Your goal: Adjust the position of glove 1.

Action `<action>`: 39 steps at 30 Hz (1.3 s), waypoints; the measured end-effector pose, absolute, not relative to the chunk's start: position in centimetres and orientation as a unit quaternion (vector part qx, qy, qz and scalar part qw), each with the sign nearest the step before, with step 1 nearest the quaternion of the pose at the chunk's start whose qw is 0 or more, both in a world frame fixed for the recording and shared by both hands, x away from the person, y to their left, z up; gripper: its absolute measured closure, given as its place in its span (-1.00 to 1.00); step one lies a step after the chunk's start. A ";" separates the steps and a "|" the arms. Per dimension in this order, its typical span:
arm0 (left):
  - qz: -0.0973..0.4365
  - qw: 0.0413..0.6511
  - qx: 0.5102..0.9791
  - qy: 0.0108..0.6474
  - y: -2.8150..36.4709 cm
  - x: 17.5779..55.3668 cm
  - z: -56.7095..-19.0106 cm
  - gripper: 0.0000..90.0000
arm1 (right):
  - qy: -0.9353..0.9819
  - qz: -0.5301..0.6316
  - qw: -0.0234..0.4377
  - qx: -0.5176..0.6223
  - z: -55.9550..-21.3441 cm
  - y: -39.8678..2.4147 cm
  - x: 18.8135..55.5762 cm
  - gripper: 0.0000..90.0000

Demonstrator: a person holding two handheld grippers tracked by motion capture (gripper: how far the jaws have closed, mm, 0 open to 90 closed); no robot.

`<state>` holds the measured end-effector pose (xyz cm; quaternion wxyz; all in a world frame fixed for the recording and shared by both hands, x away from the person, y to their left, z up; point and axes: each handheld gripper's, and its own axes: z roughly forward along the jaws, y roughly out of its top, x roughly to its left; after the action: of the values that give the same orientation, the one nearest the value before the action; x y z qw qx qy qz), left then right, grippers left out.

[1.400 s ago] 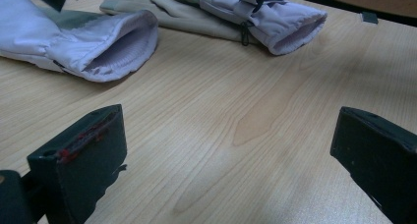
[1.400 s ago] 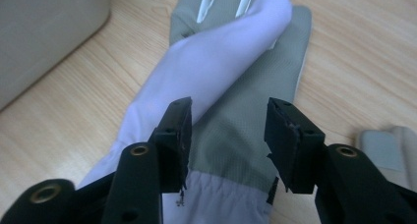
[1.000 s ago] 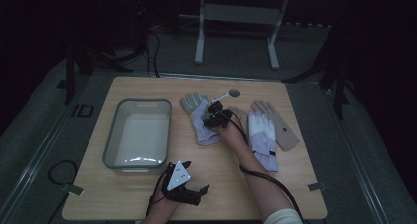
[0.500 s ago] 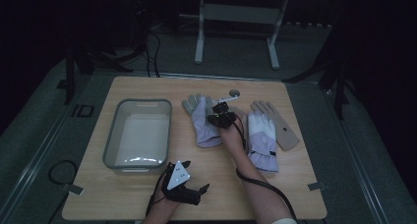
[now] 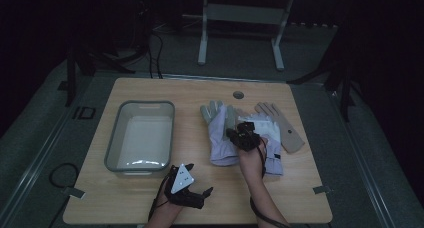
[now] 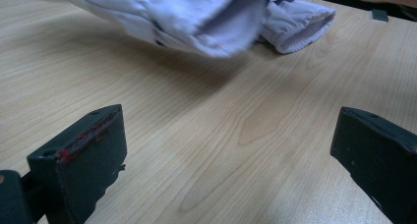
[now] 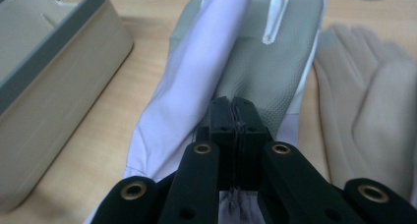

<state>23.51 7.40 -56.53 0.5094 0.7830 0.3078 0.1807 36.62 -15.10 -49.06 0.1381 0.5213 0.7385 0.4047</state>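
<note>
A lavender glove with a grey grip palm (image 5: pixel 219 134) lies mid-table, fingers pointing away from me. My right gripper (image 5: pixel 242 135) sits over its right edge. In the right gripper view the jaws are pressed together (image 7: pixel 235 108) with lavender fabric caught between them, and the lavender side (image 7: pixel 196 81) is folded over the grey palm (image 7: pixel 265 62). A second pale glove (image 5: pixel 272 148) lies under that hand, and a beige glove (image 5: pixel 282 125) is to its right. My left gripper (image 5: pixel 189 187) rests open near the front edge, with bare wood between its jaws (image 6: pixel 231 130).
A grey-rimmed bin (image 5: pixel 114 147) stands at the table's left, its wall (image 7: pixel 54 81) close beside the glove. A round hole (image 5: pixel 238 94) sits near the far edge. Glove cuffs (image 6: pixel 300 20) lie ahead of the left gripper. A cable trails from each gripper.
My right gripper has drawn back toward me and a little to the right, pulling the lavender glove's edge with it. The left gripper has stayed put.
</note>
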 end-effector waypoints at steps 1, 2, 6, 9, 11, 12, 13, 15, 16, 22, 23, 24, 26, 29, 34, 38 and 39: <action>0.180 0.509 0.783 0.309 7.4 23.5 -56.5 -0.99 | 0.733 0.411 0.130 0.526 -49.2 -15.4 36.0 0.97; 0.180 0.509 0.783 0.309 7.4 23.5 -56.5 -0.99 | 0.732 0.413 0.127 0.527 -49.4 -15.5 35.4 0.97; 0.178 0.508 0.784 0.309 7.4 23.6 -56.5 -0.99 | 0.733 0.401 0.130 0.534 -50.4 -15.5 34.1 0.97; 0.179 0.508 0.784 0.309 7.4 23.5 -56.5 -0.99 | 0.732 0.388 0.138 0.543 -51.1 -15.5 34.1 0.97; 0.179 0.507 0.785 0.307 7.4 23.5 -56.5 -0.99 | 0.729 0.382 0.137 0.551 -51.8 -15.4 34.4 0.97; 0.178 0.507 0.785 0.307 7.4 23.6 -56.5 -0.99 | 0.734 0.374 0.138 0.550 -52.2 -15.1 34.5 0.97; 0.177 0.507 0.785 0.308 7.4 23.6 -56.5 -0.99 | 0.736 0.370 0.138 0.549 -52.5 -15.0 34.6 0.97; 0.176 0.508 0.785 0.308 7.4 23.6 -56.5 -0.99 | 0.741 0.363 0.140 0.548 -53.1 -14.8 34.8 0.96; 0.176 0.508 0.785 0.309 7.4 23.6 -56.5 -0.99 | 0.742 0.358 0.142 0.548 -53.4 -14.8 34.9 0.96; 0.176 0.507 0.786 0.306 7.4 23.6 -56.5 -0.99 | 0.740 0.352 0.145 0.554 -53.8 -14.8 35.3 0.85; 0.176 0.507 0.786 0.307 7.4 23.6 -56.5 -0.99 | 0.740 0.352 0.150 0.553 -53.9 -14.8 35.2 0.81; 0.176 0.507 0.786 0.307 7.4 23.6 -56.5 -0.99 | 0.742 0.351 0.151 0.551 -53.9 -14.7 35.1 0.73; 0.174 0.507 0.787 0.308 7.4 23.6 -56.5 -0.99 | 0.742 0.354 0.145 0.550 -53.8 -14.7 35.0 0.66; 0.173 0.507 0.786 0.308 7.4 23.6 -56.5 -0.99 | 0.741 0.378 0.140 0.537 -52.2 -15.0 34.9 0.32; 0.175 0.508 0.786 0.306 7.4 23.6 -56.5 -0.99 | 0.755 0.376 0.146 0.517 -49.8 -15.8 35.2 0.14; 0.174 0.507 0.786 0.307 7.4 23.6 -56.5 -0.99 | 0.768 0.365 0.149 0.505 -48.9 -16.8 35.8 0.11; 0.174 0.508 0.786 0.308 7.4 23.6 -56.5 -0.99 | 0.769 0.362 0.149 0.506 -48.8 -17.3 35.9 0.09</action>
<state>23.62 7.42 -56.53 0.5077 0.7857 0.3076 0.1739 35.93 -17.31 -48.75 0.1492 0.5056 0.7690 0.3616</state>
